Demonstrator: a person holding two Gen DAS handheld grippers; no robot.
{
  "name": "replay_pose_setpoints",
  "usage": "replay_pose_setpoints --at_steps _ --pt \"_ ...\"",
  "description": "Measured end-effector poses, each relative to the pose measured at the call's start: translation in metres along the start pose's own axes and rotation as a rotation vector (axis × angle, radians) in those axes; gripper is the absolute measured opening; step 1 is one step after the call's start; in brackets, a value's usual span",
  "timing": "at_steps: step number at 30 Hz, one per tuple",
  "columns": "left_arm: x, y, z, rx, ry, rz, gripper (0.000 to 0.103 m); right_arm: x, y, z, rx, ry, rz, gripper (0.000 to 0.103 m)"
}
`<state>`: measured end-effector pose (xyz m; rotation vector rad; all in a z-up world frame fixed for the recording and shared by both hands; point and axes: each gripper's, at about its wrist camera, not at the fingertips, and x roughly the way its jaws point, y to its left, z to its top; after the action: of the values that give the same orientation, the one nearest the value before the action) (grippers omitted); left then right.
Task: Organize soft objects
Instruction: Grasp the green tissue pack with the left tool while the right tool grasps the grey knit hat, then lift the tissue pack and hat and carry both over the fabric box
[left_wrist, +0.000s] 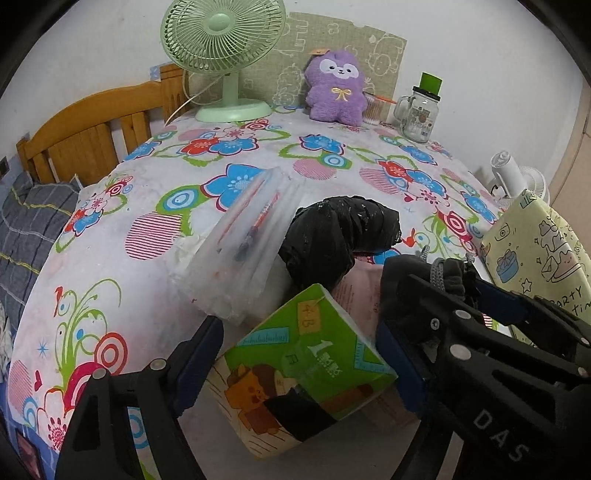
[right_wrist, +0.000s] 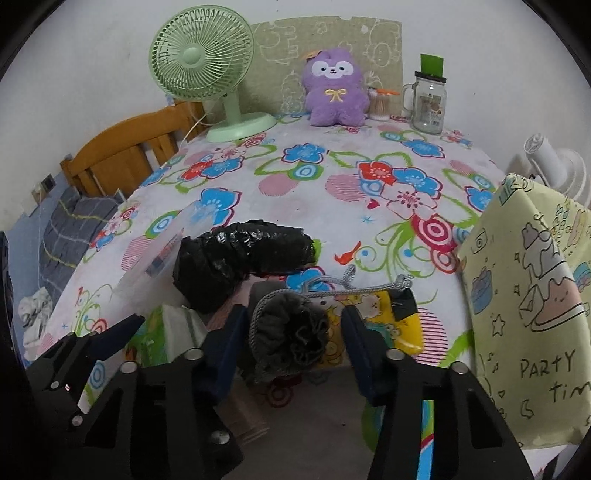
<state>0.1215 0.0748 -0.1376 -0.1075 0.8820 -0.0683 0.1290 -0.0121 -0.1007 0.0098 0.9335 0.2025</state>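
The bed (left_wrist: 26, 221) at the left of the left wrist view runs off the frame edge, and its headboard (left_wrist: 85, 136) is partly hidden behind the table (left_wrist: 122, 266). At lower centre the tissue pack (left_wrist: 295, 373) covers most of a pink packet (left_wrist: 356, 291). The right gripper (left_wrist: 436, 306), entering from the lower right, hides much of the grey pouch (left_wrist: 448, 275). The paper bag (left_wrist: 543, 266) is cut off at the right edge, hiding part of the white fan (left_wrist: 513, 177).

In the right wrist view, the pouch (right_wrist: 291, 332) covers part of the yellow packet (right_wrist: 388, 317). The jar (right_wrist: 428, 103) label is too small to read.
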Motion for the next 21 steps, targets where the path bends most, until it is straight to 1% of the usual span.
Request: replay_pose_setpoints --at_steps 1,4,19,21 --pt "0.000 0.000 0.000 0.000 0.001 -0.004 0.082 0.000 0.001 0.000 -0.001 0.001 0.001 0.046" --pt "0.000 -0.001 0.000 0.009 0.004 -0.013 0.079 0.001 0.002 0.000 -0.002 -0.002 -0.004 0.044" --pt "-0.010 -0.006 -0.003 0.015 -0.025 -0.041 0.057 -0.009 0.001 -0.002 -0.001 -0.020 -0.011 0.043" --pt "-0.012 -0.006 -0.004 0.014 -0.029 -0.044 0.056 -0.011 0.003 -0.002 -0.001 -0.025 -0.013 0.043"
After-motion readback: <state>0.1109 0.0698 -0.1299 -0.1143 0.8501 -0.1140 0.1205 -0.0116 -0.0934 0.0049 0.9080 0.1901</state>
